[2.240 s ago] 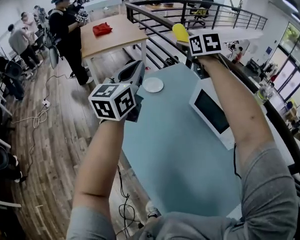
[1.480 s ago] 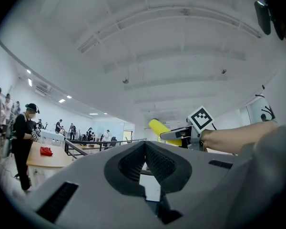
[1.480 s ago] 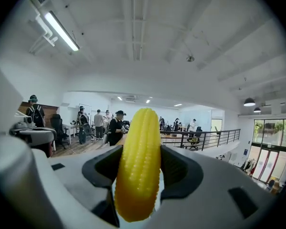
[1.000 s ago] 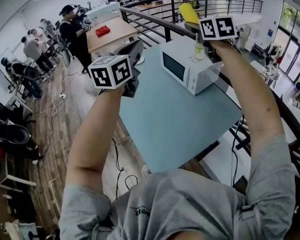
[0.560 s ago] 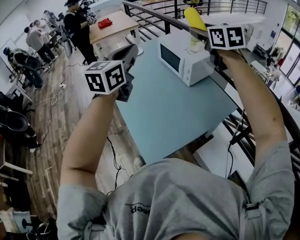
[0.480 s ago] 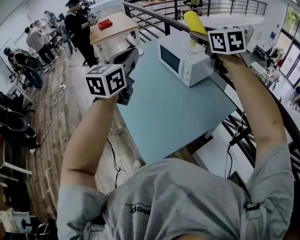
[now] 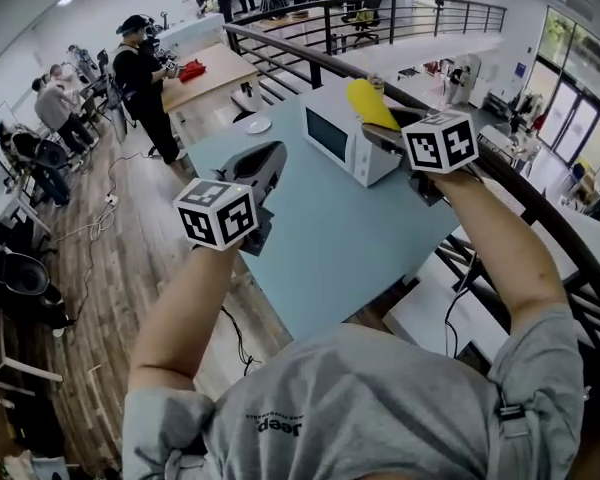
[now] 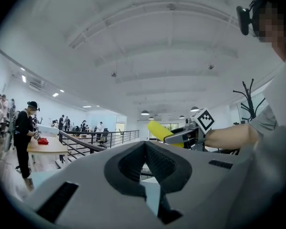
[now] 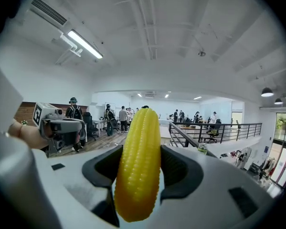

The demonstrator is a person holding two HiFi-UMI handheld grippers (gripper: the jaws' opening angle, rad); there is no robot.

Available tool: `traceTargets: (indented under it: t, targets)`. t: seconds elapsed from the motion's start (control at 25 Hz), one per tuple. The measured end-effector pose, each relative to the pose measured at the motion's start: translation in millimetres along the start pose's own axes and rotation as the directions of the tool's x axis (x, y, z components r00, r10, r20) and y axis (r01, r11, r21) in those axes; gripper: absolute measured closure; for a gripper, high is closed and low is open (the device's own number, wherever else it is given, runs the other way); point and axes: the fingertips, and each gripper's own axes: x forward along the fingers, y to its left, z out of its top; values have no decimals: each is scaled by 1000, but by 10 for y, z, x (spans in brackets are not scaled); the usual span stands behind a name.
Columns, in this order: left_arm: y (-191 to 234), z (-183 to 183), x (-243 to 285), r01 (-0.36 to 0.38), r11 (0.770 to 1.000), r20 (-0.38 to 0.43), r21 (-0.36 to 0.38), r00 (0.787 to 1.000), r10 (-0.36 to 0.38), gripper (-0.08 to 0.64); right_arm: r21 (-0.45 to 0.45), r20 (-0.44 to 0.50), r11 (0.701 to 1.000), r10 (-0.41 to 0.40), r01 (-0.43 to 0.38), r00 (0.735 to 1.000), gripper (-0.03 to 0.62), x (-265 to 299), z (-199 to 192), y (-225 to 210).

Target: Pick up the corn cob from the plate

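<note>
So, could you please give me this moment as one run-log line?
right gripper: shut on corn cob, off plate | left gripper: shut, empty | plate: on table beside microwave

I see a white microwave [image 7: 342, 140] at twelve o'clock on the blue table [image 7: 325, 253], a railing [image 7: 280, 51] behind it, and a wooden table [image 7: 218, 68] with a red cloth [image 7: 191, 69] at eleven o'clock.
</note>
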Motion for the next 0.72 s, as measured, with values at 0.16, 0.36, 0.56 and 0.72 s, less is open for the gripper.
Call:
traceTargets:
  t: [0.16,0.36,0.56,0.72]
  targets:
    - [19,-136,-153,79,997,-6,-21,997,-79,541,11,-26,1000,-7,7,1000,339,45,-226,251]
    - [198,-421,-463,170,984,-56,-44,983,-172,541,17,-35,999,-39,39,999,339,147,-442,676]
    - [462,-676,-781,238,970,-92,-50,966,-241,541,25,-30,997,-69,70,997,339,305,-603,1142]
    - [644,-843,-1014,284,957,-94,-68,953,-289,541,42,-44,994,-98,100,994,339,377,-827,1526]
